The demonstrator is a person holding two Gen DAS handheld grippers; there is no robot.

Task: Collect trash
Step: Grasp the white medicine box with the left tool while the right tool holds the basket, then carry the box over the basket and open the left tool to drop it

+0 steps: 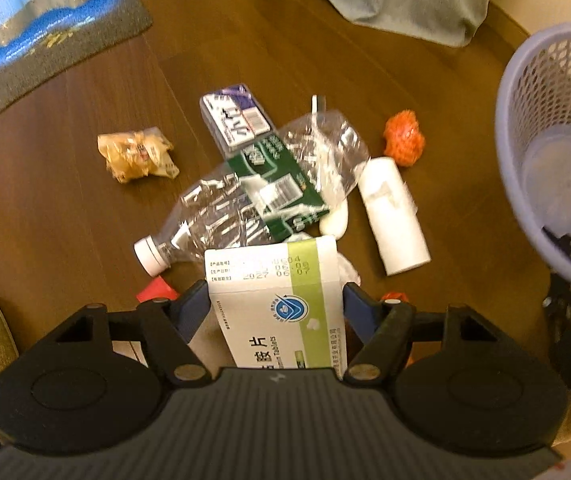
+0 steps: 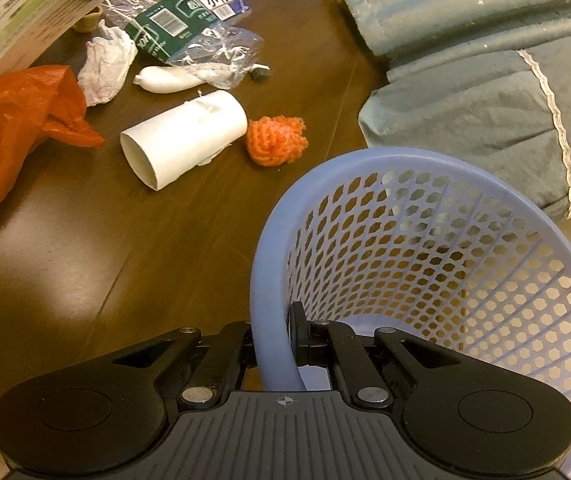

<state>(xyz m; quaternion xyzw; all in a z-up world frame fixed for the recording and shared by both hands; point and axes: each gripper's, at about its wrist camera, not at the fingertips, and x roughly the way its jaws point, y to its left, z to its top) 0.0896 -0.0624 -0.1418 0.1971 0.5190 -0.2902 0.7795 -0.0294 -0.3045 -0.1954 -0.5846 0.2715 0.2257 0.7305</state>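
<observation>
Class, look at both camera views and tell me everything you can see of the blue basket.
The basket is a round pale-blue bin of what looks like plastic, with a smooth thick rim and mesh walls of small hexagonal holes. It narrows toward a solid bottom and looks empty. It tilts toward the litter on the brown floor. The right gripper is shut on its near rim, one finger inside and one outside. A blue-grey cushion lies behind it.

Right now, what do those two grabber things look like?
Both are black plastic. The left gripper has blue fingers on jointed black links with silver pins. The right gripper has two round black discs and a ribbed grey base with a small crosshair mark.
</observation>
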